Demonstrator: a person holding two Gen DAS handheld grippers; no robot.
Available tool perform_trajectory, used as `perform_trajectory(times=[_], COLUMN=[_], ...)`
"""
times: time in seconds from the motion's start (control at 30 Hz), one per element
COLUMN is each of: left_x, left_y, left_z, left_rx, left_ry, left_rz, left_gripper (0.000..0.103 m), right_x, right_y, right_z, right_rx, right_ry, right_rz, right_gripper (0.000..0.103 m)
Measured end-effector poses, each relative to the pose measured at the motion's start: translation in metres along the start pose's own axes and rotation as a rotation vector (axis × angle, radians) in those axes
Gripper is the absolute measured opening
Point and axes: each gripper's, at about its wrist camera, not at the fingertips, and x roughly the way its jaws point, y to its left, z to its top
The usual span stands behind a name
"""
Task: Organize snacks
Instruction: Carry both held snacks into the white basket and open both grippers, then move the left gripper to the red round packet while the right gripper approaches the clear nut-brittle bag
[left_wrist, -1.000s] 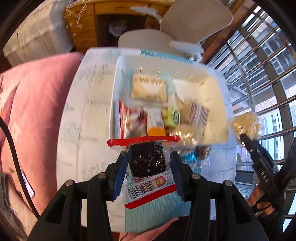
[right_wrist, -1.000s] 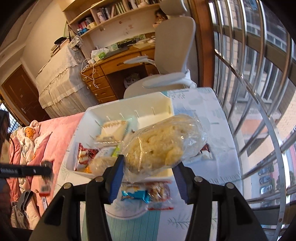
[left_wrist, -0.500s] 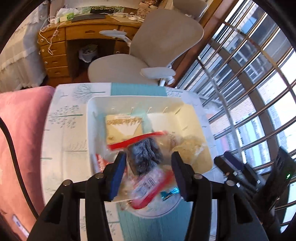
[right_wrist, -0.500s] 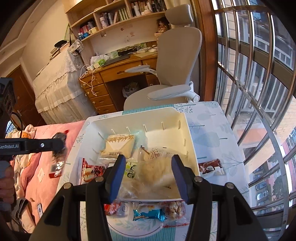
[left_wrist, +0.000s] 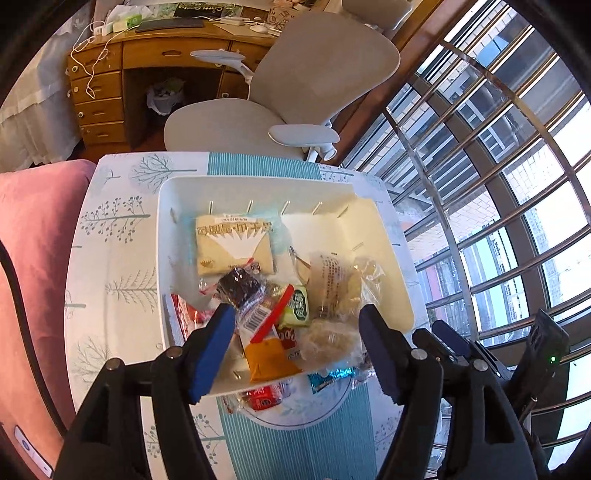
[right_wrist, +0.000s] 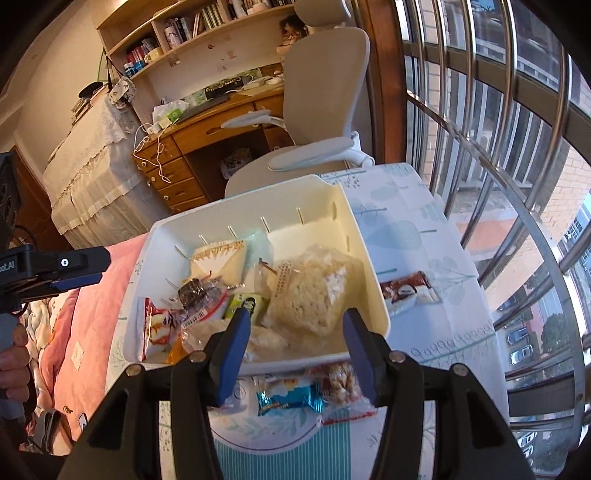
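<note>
A white bin (left_wrist: 373, 218) (right_wrist: 365, 243) on the table holds several snacks. The dark brownie pack (left_wrist: 242, 286) (right_wrist: 197, 291) lies in it on the left. The puffed rice bag (right_wrist: 314, 295) (left_wrist: 336, 284) lies on the right. My left gripper (left_wrist: 295, 350) is open and empty above the bin's near edge. My right gripper (right_wrist: 295, 354) is open and empty over the near rim. A blue-wrapped snack (right_wrist: 288, 398), a nut pack (right_wrist: 340, 384) and a red pack (left_wrist: 262, 397) lie on the table in front of the bin. A brown-and-white bar (right_wrist: 406, 291) lies right of it.
A pink bed (left_wrist: 33, 236) borders the table on the left. A grey office chair (left_wrist: 295, 96) and a wooden desk (left_wrist: 110, 81) stand behind the table. A railed window (left_wrist: 498, 184) runs along the right. The table has a tree-print cloth (left_wrist: 110, 258).
Both grippers opened and let go. The brownie pack and the puffed rice bag dropped into the bin. Both grippers have pulled back and up.
</note>
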Motion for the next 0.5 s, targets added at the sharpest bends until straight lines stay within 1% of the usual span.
perform_trajectory(times=[0.13, 0.23, 0.37, 0.5], left_x=[-0.001, 0.0, 0.003, 0.009], left_y=[-0.002, -0.002, -0.003, -0.003], left_z=[-0.015, -0.028, -0.047, -0.066], left_rx=[-0.013, -0.031, -0.066, -0.103], left_ry=[0.001, 0.007, 0.02, 0.042], left_rz=[-0.008, -0.021, -0.029, -0.029], left_gripper=[0.069, 0.069, 0.072, 0.073], right_x=[0.0, 0.0, 0.002, 0.006], right_y=[-0.005, -0.008, -0.012, -0.017], right_z=[-0.006, -0.014, -0.024, -0.037], right_rx=[-0.005, -0.008, -0.012, -0.018], right_ry=[0.023, 0.045, 0.074, 0.108], right_rz=[0.003, 0.007, 0.01, 0.013], right_gripper=[0.059, 0.06, 0.067, 0.067])
